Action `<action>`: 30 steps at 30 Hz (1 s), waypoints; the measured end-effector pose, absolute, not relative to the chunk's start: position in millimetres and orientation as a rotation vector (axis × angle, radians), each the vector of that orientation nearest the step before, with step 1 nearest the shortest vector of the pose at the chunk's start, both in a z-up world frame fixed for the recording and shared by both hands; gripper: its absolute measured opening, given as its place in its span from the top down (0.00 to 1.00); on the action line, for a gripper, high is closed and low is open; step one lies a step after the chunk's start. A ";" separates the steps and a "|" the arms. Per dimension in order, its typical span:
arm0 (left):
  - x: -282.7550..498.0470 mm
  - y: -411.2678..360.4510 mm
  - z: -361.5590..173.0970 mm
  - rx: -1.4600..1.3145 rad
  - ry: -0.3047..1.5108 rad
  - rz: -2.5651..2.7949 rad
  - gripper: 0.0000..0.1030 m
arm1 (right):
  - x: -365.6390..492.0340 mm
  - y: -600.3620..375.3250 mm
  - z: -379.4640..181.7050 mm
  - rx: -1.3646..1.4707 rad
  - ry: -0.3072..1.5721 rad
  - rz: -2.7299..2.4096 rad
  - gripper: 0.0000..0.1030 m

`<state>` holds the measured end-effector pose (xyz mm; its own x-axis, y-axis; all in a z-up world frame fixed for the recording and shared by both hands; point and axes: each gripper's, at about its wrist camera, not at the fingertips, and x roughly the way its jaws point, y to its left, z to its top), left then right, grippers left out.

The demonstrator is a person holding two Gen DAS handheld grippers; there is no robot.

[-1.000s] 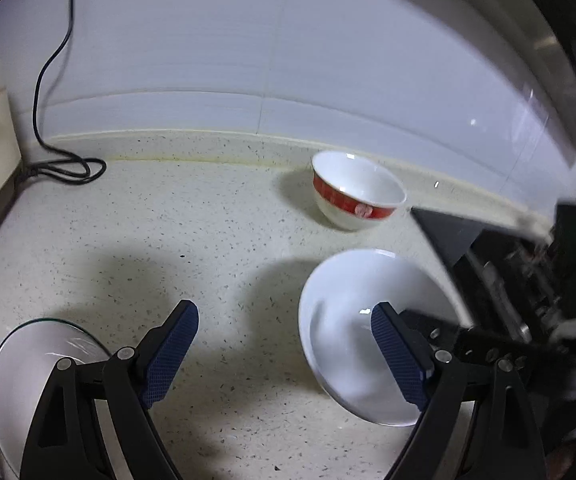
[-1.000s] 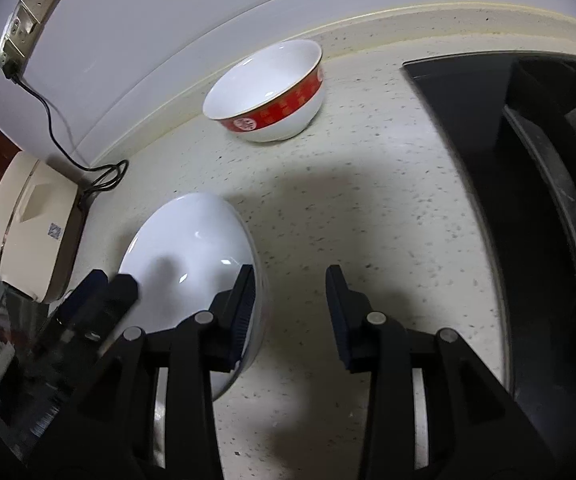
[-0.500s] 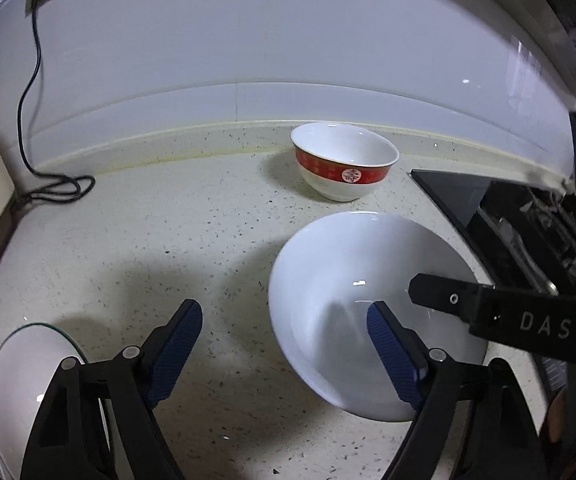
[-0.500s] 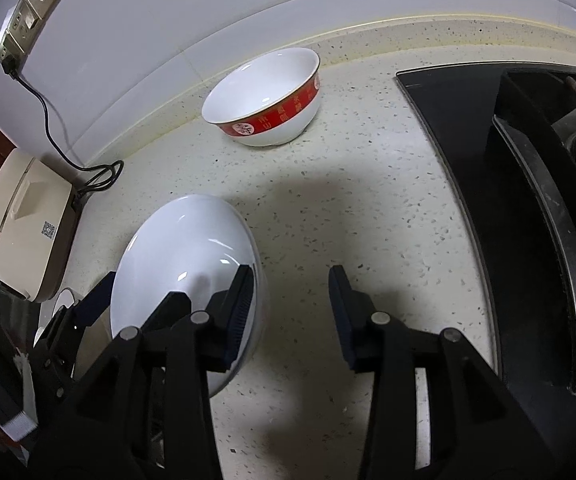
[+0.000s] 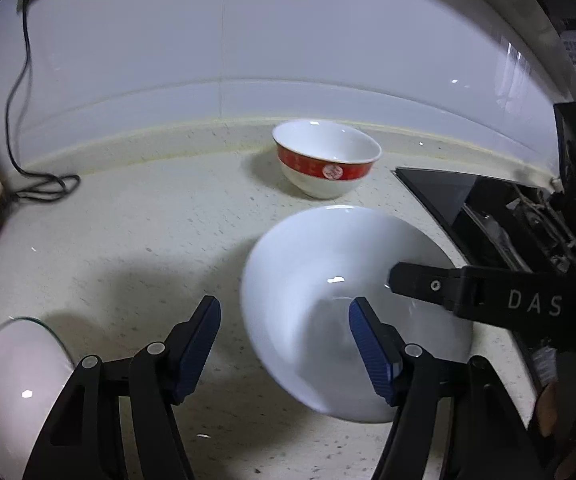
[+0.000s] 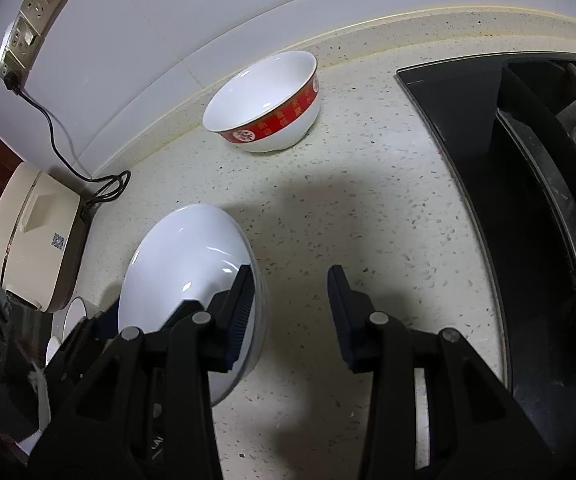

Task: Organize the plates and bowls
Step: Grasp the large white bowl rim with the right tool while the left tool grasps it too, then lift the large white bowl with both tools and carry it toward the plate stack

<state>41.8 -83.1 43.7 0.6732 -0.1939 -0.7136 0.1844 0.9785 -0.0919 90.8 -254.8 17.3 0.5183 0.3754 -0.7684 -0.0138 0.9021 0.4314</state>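
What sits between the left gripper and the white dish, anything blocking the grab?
Nothing visible. The white dish already has its near rim between the left gripper's closing jaws, with the pads not yet pressing. The right gripper straddles the opposite rim.

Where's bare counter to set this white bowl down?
Free: counter between the red-banded bowl and stove edge; also the stretch between the cord and white bowl. Crowded: lower left by the glass-rimmed plate and rice cooker.

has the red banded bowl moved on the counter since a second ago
No. In the right wrist view the red banded bowl sits by the same backsplash ledge.
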 end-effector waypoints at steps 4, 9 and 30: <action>43.6 -81.2 42.0 -0.052 0.826 -0.249 0.54 | 90.0 -251.4 17.1 0.382 1.005 0.245 0.65; 45.7 -82.3 40.1 -0.065 0.840 -0.263 0.65 | 88.6 -246.9 18.5 0.389 0.990 0.275 0.75; 40.5 -75.2 42.9 -0.119 0.837 -0.264 0.81 | 85.9 -242.3 17.2 0.416 1.017 0.344 0.84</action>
<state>40.5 -75.2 42.9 0.6390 -0.2775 -0.7174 0.1842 0.9607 -0.2076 85.9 -242.3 17.2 0.4844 0.4617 -0.7431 -0.0833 0.8699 0.4862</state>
